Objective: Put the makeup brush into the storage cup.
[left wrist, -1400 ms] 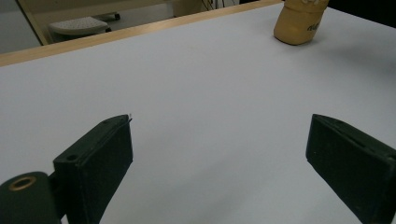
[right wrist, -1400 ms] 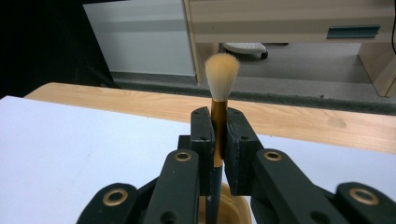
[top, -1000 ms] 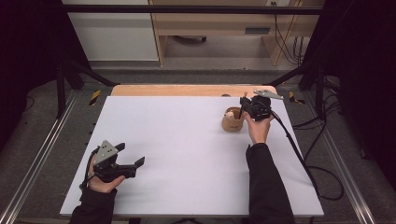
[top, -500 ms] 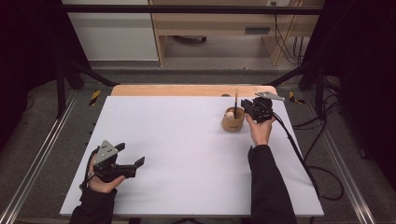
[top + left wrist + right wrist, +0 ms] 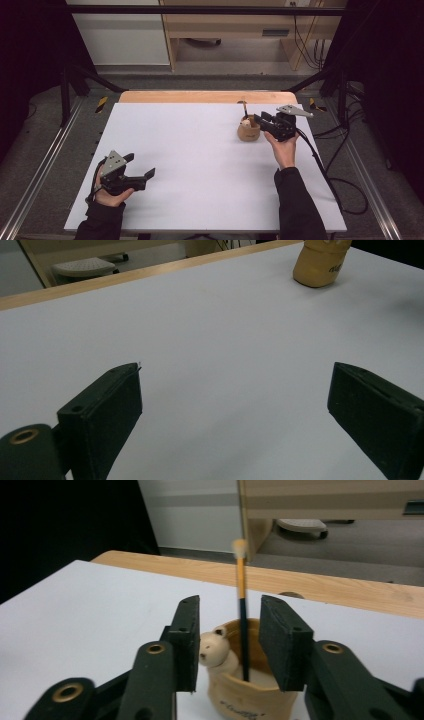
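Jaws of right gripper (image 5: 227,635) just opening, brush (image 5: 242,605) upright in pot (image 5: 250,700)

Cup's (image 5: 250,700) printed lettering too blurred

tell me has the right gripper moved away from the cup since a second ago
Yes. The right gripper has backed off the cup toward the table's right edge, its jaws just opening, leaving the brush standing inside.

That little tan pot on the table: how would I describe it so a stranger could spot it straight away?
Start at the big white table and go to its far right part, just in front of the right gripper. There stands a tan pot with a small cream bear figure at its rim and a thin brush standing upright inside.
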`<action>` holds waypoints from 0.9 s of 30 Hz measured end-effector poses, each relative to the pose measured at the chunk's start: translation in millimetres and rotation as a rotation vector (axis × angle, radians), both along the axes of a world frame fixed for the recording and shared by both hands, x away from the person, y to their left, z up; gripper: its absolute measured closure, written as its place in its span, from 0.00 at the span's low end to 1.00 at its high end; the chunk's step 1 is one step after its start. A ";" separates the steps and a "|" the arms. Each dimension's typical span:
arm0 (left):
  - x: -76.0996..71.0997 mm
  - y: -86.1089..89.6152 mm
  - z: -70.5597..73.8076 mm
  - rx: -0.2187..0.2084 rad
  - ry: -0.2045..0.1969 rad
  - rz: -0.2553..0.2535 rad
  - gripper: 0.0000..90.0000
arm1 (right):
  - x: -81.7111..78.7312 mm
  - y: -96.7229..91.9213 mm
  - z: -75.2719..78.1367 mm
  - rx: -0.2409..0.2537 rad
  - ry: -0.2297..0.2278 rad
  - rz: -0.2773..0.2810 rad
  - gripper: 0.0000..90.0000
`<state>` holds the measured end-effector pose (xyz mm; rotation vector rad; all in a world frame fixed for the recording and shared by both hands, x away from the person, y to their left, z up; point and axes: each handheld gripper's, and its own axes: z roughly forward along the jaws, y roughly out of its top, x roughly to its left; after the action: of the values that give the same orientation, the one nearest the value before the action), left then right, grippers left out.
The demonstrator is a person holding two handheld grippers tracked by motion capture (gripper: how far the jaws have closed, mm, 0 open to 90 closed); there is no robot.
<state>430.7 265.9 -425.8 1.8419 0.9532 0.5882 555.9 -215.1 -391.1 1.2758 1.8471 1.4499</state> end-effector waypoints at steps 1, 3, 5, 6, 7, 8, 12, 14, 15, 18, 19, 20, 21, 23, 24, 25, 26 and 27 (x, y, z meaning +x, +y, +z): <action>-0.1 -0.1 0.1 -0.001 0.000 0.000 0.08 | -2.9 0.0 0.4 -0.002 0.000 0.009 0.64; -0.2 -0.2 0.1 -0.001 -0.001 0.000 0.08 | -9.9 -0.3 1.8 -0.002 -0.010 0.020 0.63; -0.1 0.1 0.3 -0.002 0.001 0.000 0.08 | -15.6 -0.9 2.9 0.002 -0.016 0.033 0.61; -0.1 0.2 0.3 -0.002 0.000 0.000 0.08 | -18.5 -1.2 3.2 0.002 -0.019 0.038 0.60; -0.1 0.2 0.4 -0.003 0.001 0.000 0.08 | -20.6 -1.1 3.5 0.004 -0.017 0.042 0.58; -0.2 0.2 0.4 -0.004 0.001 0.000 0.08 | -23.8 -1.2 3.7 0.006 -0.014 0.050 0.56; -0.5 -0.4 0.9 -0.009 -0.003 0.002 0.08 | -34.7 0.3 4.3 -0.006 -0.023 0.071 0.52; -0.6 -0.4 1.0 -0.010 -0.003 0.000 0.08 | -39.1 0.9 3.9 -0.012 -0.031 0.080 0.50; -0.6 -0.4 1.0 -0.010 -0.003 0.001 0.08 | -41.7 1.2 3.8 -0.017 -0.032 0.085 0.49; -0.6 0.0 1.2 -0.008 -0.003 -0.001 0.08 | -48.8 1.2 3.4 -0.023 -0.039 0.099 0.45; -0.6 0.2 1.3 -0.009 -0.003 -0.001 0.08 | -51.2 0.8 3.6 -0.020 -0.041 0.106 0.44; -0.6 0.3 1.4 -0.009 -0.003 -0.001 0.08 | -54.0 0.2 3.6 -0.020 -0.047 0.112 0.43; -0.7 0.5 1.6 -0.009 -0.003 -0.001 0.08 | -56.2 0.1 3.9 -0.017 -0.050 0.113 0.42; -0.8 0.7 1.9 -0.010 -0.005 -0.001 0.08 | -60.4 -0.7 4.5 -0.016 -0.054 0.122 0.38; -0.9 0.8 2.0 -0.011 -0.005 -0.001 0.08 | -63.1 -1.0 4.8 -0.011 -0.056 0.131 0.36; -1.0 0.9 2.1 -0.012 -0.006 0.000 0.08 | -64.6 -1.2 4.8 -0.011 -0.062 0.139 0.34; -1.0 1.0 2.2 -0.011 -0.007 0.000 0.08 | -66.9 -1.8 5.0 -0.018 -0.064 0.142 0.34; -1.0 1.0 2.3 -0.012 -0.007 0.000 0.08 | -68.3 -2.3 5.0 -0.021 -0.069 0.145 0.33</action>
<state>429.7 266.9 -423.5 1.8284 0.9509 0.5874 487.6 -217.5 -386.1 1.0877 1.9374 1.5250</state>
